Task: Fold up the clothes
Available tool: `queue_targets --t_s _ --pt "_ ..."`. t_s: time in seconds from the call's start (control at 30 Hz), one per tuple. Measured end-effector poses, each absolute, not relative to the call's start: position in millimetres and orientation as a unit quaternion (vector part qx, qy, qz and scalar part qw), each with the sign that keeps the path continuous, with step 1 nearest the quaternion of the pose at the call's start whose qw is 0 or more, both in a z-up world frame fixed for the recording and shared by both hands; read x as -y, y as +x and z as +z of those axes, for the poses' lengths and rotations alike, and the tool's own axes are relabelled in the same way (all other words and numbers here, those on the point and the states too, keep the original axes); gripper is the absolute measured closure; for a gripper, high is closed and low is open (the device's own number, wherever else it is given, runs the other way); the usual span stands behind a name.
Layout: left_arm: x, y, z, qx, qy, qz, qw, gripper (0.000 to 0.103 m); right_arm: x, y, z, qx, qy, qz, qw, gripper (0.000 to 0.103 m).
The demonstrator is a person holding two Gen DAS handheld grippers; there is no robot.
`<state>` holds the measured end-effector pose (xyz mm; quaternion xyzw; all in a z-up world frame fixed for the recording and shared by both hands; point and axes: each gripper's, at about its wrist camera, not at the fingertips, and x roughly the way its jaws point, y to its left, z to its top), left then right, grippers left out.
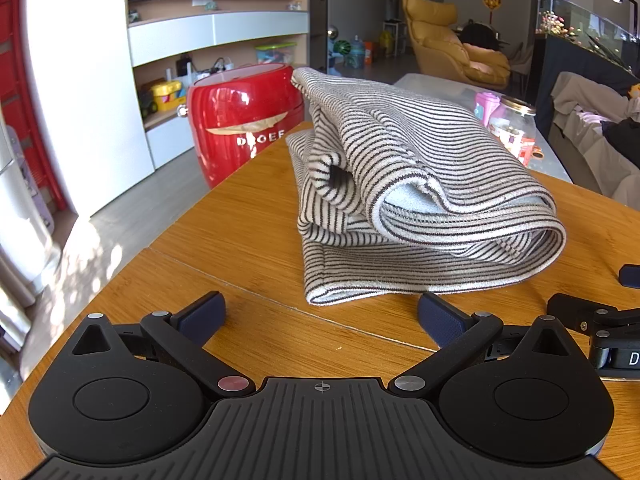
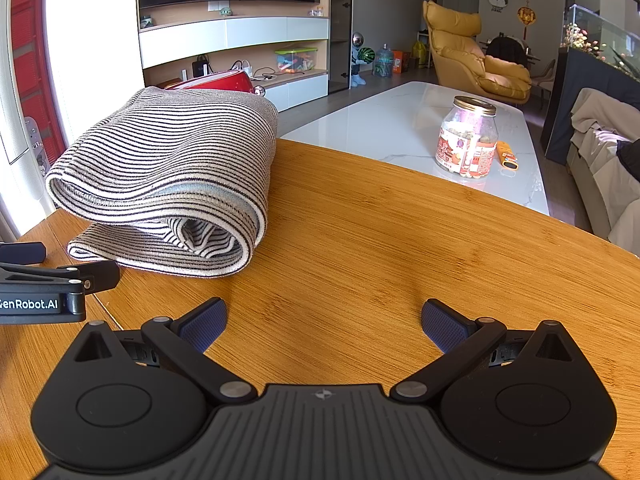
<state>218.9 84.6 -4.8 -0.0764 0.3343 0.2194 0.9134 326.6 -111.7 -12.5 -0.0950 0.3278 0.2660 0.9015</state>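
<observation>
A black-and-cream striped garment (image 1: 404,196) lies folded in a thick bundle on the round wooden table (image 1: 224,240). My left gripper (image 1: 320,318) is open just in front of the bundle's near edge, nothing between its fingers. In the right wrist view the same garment (image 2: 168,184) sits at the left on the table (image 2: 380,240). My right gripper (image 2: 324,324) is open over bare wood, to the right of the bundle and apart from it. The left gripper's fingertips (image 2: 24,254) show at that view's left edge.
A red case (image 1: 244,120) stands on the floor beyond the table's far-left edge. A white marble coffee table (image 2: 420,132) behind holds a glass jar (image 2: 466,138) and an orange item (image 2: 507,156). A yellow armchair (image 2: 472,52) and a sofa (image 2: 600,160) lie farther back.
</observation>
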Motion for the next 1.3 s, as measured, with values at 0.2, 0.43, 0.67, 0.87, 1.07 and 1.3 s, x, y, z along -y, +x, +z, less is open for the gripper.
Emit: queue_targets --t_s 0.2,0.43,0.67,0.87,1.07,1.3 --pt "-84.2 219.2 -4.8 -0.334 -0.076 0.219 0.913 0.000 111.9 326.8 -12.5 -0.328 -0.095 0.266 0.902 0.000" --pt "-82.5 221.7 -4.9 -0.335 -0.071 0.209 0.916 0.000 111.8 326.8 -12.6 -0.328 -0.095 0.266 0.902 0.000" --pt "-75.5 235.1 -5.6 -0.334 -0.072 0.214 0.915 0.000 111.5 326.6 -12.6 -0.328 -0.095 0.266 0.902 0.000" --pt "-70.7 246.2 -5.9 -0.331 -0.084 0.242 0.908 0.000 112.0 326.6 -12.6 -0.328 -0.095 0.266 0.902 0.000" --pt "-69.6 240.0 -4.1 -0.352 -0.067 0.191 0.914 0.000 112.6 326.3 -12.7 -0.328 -0.094 0.266 0.902 0.000" --pt "-67.6 230.2 -1.8 -0.379 -0.044 0.122 0.916 0.000 112.6 326.0 -12.6 -0.328 -0.095 0.266 0.902 0.000"
